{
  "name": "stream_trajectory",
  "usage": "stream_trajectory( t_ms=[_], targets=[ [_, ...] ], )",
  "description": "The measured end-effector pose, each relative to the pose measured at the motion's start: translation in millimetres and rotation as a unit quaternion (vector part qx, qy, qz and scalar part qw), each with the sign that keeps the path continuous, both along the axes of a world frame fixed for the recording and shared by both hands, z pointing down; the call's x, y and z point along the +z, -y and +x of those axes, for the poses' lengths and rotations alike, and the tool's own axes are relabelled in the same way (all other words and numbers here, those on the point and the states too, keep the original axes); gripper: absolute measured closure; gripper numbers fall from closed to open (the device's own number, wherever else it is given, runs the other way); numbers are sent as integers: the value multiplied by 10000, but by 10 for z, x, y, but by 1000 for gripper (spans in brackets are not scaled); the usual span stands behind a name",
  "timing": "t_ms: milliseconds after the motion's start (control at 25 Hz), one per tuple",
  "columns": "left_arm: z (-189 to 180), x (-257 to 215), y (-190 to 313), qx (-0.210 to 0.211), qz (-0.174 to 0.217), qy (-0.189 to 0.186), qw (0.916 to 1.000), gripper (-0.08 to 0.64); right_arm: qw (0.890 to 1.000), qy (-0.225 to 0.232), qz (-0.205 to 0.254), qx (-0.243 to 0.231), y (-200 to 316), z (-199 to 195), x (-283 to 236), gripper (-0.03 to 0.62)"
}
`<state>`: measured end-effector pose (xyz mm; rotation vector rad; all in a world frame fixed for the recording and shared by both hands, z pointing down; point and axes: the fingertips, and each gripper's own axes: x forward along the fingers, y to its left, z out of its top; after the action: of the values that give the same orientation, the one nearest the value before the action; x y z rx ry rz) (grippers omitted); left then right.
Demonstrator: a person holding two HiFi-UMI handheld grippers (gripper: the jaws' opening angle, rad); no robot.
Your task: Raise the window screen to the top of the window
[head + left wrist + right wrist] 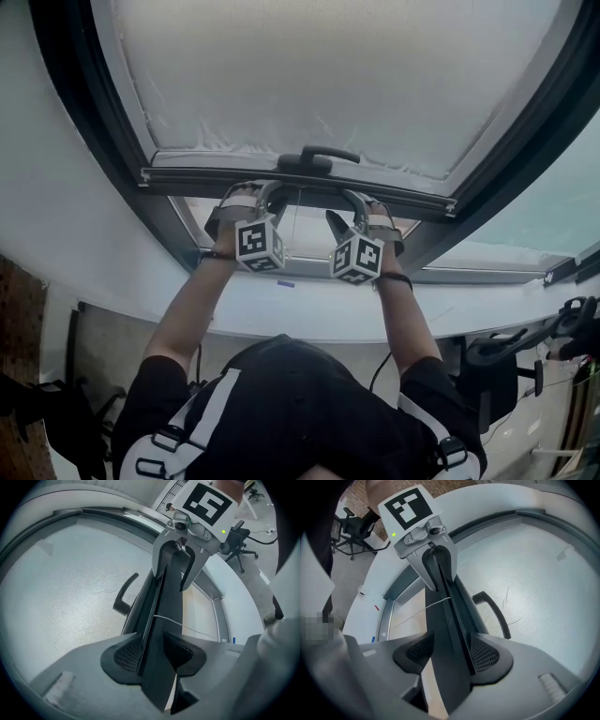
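Shows screen (337, 84) filling upper frame in head view; bar (187, 178) at its bottom edge crosses mid-frame, just above lower rail (487, 274) with narrow gap under; judged far from top, lift not yet done.

Finds left gripper (152, 654) spread wide and released, bar between pads, no squeeze evident; same at right gripper (451, 654), released, bar between pads; placed either side of handle (317, 157), left one at its left, right one at its right.

Judged step: taking hold of bar before lift. To do it well:
- close both pairs of pads squarely on bar's faces, deep enough against slip
- keep equal spacing from handle
- raise both together at one pace to keep bar level and free in side tracks
- avoid pinching mesh or thin cord (197, 630)
- push straight along frame, no twist

Bar's long axis: left-right across head view, dipping slightly toward right; in each gripper view, from bottom centre up toward other gripper near top. Mesh faces camera in head view, rising above bar toward top edge.
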<state>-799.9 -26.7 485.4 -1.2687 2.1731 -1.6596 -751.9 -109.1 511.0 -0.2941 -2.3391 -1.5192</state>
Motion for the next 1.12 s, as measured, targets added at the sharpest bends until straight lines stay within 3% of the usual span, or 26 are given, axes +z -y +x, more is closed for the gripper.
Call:
stream_trajectory(
  t_ms=[240,360,560,760,960,1040,1120],
  targets=[
    [3,37,35,-110,-486,379,9980,410,9997,-134,201,16,-38,-6,5,353],
    [-9,103,-3,-252,-791,387,9958,410,9982,-242,553,32,-24,5,-15,354],
    [17,82,48,-322,-632,321,9970,410,9968,-324,699,202,-17,2,-3,367],
    [42,120,47,-309,-406,302,9982,426,9990,-128,357,235,-64,28,54,333],
    [63,99,3,-162,-781,-132,9967,434,9990,-121,384,199,-28,12,-68,402],
    [49,69,-29,-196,-943,-41,9953,433,9988,-51,438,196,-30,20,-139,400],
    [50,-97,-4,-147,-724,77,9972,433,9990,105,392,192,-30,17,-280,400]
  ],
)
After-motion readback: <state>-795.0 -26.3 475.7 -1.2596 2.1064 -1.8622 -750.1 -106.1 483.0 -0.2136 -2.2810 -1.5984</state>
